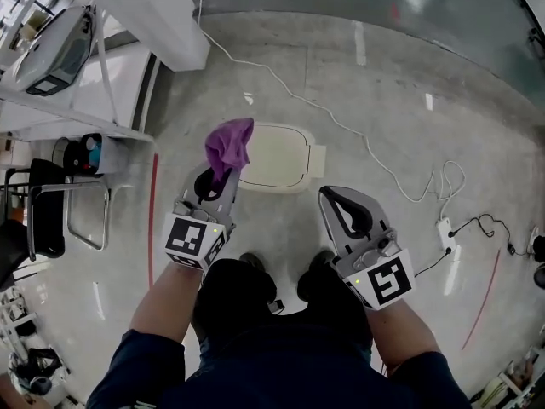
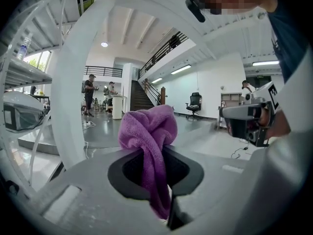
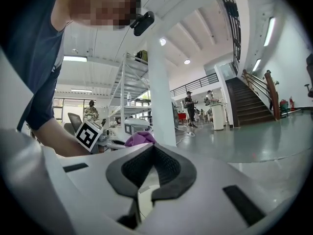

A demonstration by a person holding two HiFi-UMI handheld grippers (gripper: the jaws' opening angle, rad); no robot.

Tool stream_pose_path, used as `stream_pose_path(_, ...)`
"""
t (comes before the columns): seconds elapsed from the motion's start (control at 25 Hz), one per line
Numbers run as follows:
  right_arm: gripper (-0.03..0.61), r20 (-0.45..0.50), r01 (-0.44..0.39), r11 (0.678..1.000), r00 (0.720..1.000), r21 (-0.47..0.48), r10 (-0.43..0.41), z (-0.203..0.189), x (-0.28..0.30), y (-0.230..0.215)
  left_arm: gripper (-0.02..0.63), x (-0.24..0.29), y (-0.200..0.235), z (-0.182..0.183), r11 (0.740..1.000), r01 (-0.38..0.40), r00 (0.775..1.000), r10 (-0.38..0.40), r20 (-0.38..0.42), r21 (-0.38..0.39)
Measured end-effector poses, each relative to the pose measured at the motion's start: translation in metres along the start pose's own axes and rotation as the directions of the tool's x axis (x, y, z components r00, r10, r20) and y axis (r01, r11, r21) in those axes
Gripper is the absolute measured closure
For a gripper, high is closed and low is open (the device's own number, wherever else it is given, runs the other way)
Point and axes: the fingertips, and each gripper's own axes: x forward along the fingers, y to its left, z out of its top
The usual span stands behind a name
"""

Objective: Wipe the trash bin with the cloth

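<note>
Nearest me, my left gripper (image 1: 215,186) clamps the crumpled purple terry cloth (image 1: 230,146) | my right gripper (image 1: 347,208) is closed, empty | cream oval-lidded plastic trash bin (image 1: 279,157) stands on the grey floor (image 1: 383,92) ahead, below the cloth, long axis across me | left arm nearer, so I'd lower it

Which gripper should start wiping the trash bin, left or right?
Left. The left gripper is shut on the purple cloth, which overlaps the trash bin at its left edge in the head view. The right gripper has its jaws together on nothing, so it would need the cloth first.
</note>
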Motion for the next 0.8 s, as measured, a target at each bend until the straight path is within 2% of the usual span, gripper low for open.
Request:
stream_pose_path(0.36,0.569,0.043,0.004,1.0,0.999,0.018,-0.004,-0.094,0.022,-0.016,0.569,0.05,0.032,-0.096,0.999,-0.025,0.999,0.027,-0.046,0.048)
stream_pose_path(0.6,0.569,0.061,-0.013,1.0,0.998,0.026,0.012,-0.149,0.042,-0.019,0.569,0.08,0.057,-0.146,0.999,-0.03,0.998,0.031,-0.055,0.016)
stream_pose_path(0.72,0.569,0.074,-0.019,1.0,0.997,0.018,0.017,-0.162,0.049,-0.02,0.569,0.093,0.066,-0.166,0.998,-0.033,0.997,0.037,-0.075,0.059)
stream_pose_path(0.8,0.569,0.084,-0.019,1.0,0.996,0.01,0.019,-0.166,0.05,-0.02,0.569,0.1,0.071,-0.181,0.993,-0.022,0.993,0.036,-0.116,0.12)
